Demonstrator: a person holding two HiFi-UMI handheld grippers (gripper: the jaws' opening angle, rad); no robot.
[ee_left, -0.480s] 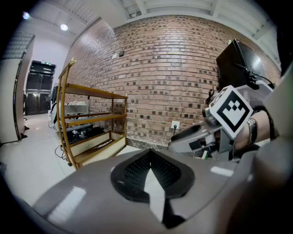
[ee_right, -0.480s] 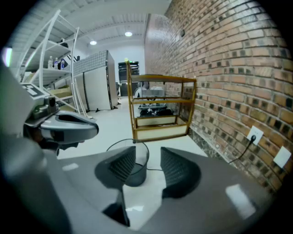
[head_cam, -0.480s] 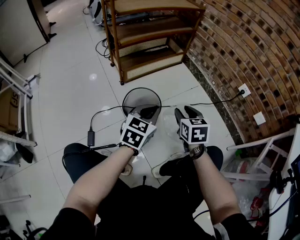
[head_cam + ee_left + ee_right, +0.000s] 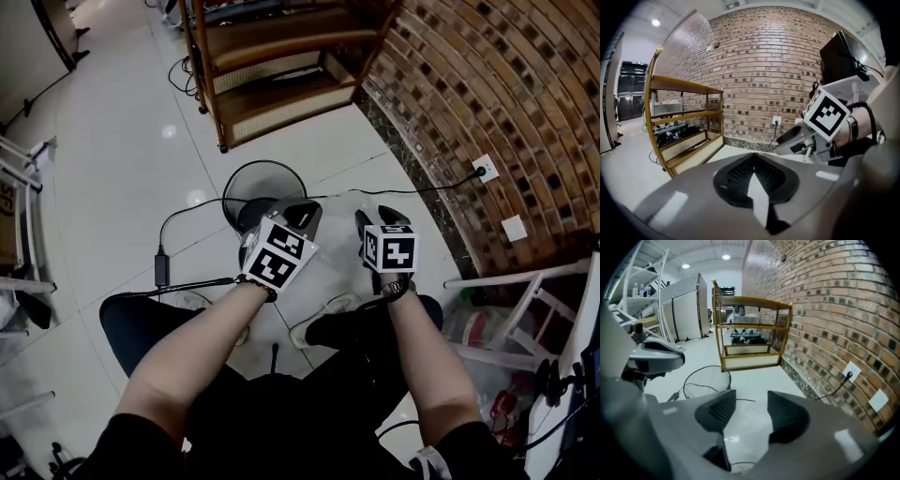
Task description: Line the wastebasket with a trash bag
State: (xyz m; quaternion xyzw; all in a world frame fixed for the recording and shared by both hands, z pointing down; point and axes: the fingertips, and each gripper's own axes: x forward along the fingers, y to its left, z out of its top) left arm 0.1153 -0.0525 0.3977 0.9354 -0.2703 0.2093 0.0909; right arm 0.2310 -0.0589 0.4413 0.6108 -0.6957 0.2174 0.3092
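A wooden shelf unit [image 4: 272, 66] is standing against the brick wall [image 4: 487, 84], beyond the wastebasket [image 4: 251, 180]. A black cable [image 4: 183, 216] is trailing over the white tiled floor [image 4: 112, 169] past the basket toward a wall socket [image 4: 485, 170].

In the head view, the left gripper [image 4: 298, 214] is covering the basket's near rim, its jaws clenched together with nothing visible between them. The right gripper [image 4: 378, 220] is hovering beside it with jaws spread, only floor showing between them.

The wastebasket is a round, see-through wire-mesh bin with a dark rim. It is standing upright on the floor in front of the person's knees, mouth facing up, long axis vertical.
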